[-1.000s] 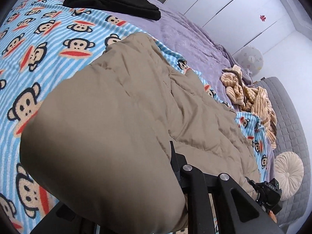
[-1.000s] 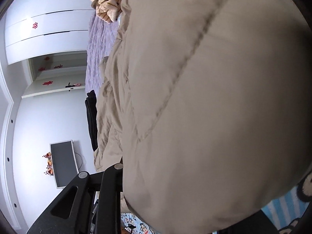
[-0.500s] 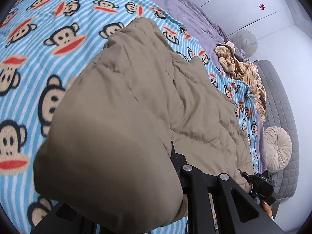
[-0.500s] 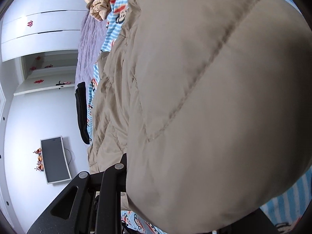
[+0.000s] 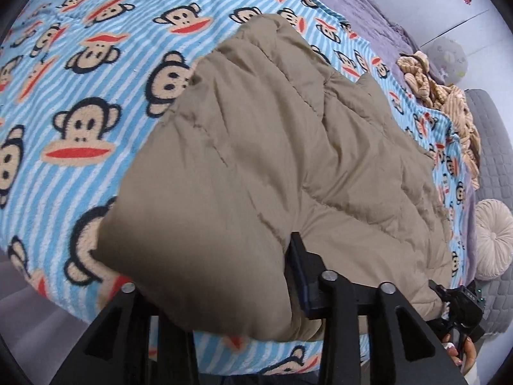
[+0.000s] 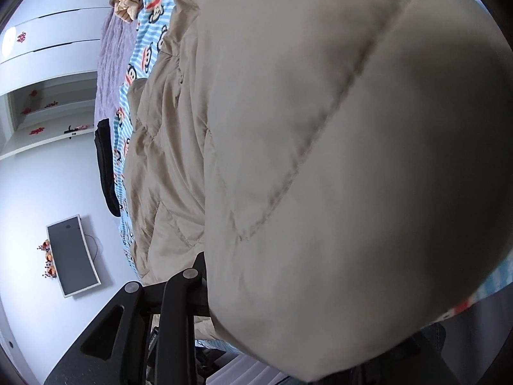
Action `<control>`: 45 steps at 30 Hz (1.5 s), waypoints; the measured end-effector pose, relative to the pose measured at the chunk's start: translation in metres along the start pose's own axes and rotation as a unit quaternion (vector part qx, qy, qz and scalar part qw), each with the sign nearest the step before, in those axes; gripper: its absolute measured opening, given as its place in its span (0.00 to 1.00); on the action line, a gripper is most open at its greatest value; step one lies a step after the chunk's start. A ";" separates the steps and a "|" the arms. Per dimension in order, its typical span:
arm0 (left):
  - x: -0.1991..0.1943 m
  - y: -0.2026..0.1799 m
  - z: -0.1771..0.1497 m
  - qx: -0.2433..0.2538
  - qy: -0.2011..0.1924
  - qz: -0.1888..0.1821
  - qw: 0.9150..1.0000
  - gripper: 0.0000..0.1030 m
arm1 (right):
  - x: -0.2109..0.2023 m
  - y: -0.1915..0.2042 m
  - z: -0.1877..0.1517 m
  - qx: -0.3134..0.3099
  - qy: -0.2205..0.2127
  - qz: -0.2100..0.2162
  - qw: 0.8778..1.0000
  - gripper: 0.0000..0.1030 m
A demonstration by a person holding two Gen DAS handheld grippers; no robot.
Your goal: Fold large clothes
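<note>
Lowered, both grippers clamp the quilted coat (image 5: 288,147) over the monkey blanket (image 5: 80,102).

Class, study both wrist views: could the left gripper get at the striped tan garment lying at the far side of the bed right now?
Probably not: the left gripper is shut on the quilted tan coat, whose bulk lies between it and the striped garment.
</note>
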State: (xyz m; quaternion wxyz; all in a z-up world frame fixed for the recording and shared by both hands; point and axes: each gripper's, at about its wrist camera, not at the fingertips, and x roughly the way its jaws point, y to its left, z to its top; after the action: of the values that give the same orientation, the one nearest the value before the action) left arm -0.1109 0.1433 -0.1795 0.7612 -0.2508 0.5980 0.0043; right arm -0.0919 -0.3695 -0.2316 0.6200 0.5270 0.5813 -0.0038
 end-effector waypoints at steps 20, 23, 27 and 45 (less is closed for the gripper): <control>-0.045 -0.002 -0.009 0.039 -0.056 0.109 0.992 0.46 | -0.113 0.026 -0.021 -0.159 -0.115 -0.093 0.976 0.47; -0.013 0.001 -0.013 0.033 0.002 0.130 0.991 0.46 | -0.091 0.032 -0.017 -0.170 -0.084 -0.109 0.976 0.47; -0.010 0.010 -0.020 0.009 0.020 0.118 0.993 0.46 | -0.065 0.020 -0.011 -0.154 -0.042 -0.134 0.978 0.47; -0.080 -0.047 -0.021 0.060 -0.037 0.107 0.992 0.46 | -0.074 0.053 -0.006 -0.184 -0.004 -0.111 0.977 0.60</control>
State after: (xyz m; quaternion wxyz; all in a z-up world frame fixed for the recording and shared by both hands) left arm -0.1388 0.1176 -0.0919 0.7915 -0.1390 0.5923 0.0585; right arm -0.0876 -0.3864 -0.1424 0.7041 0.3361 0.6247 0.0326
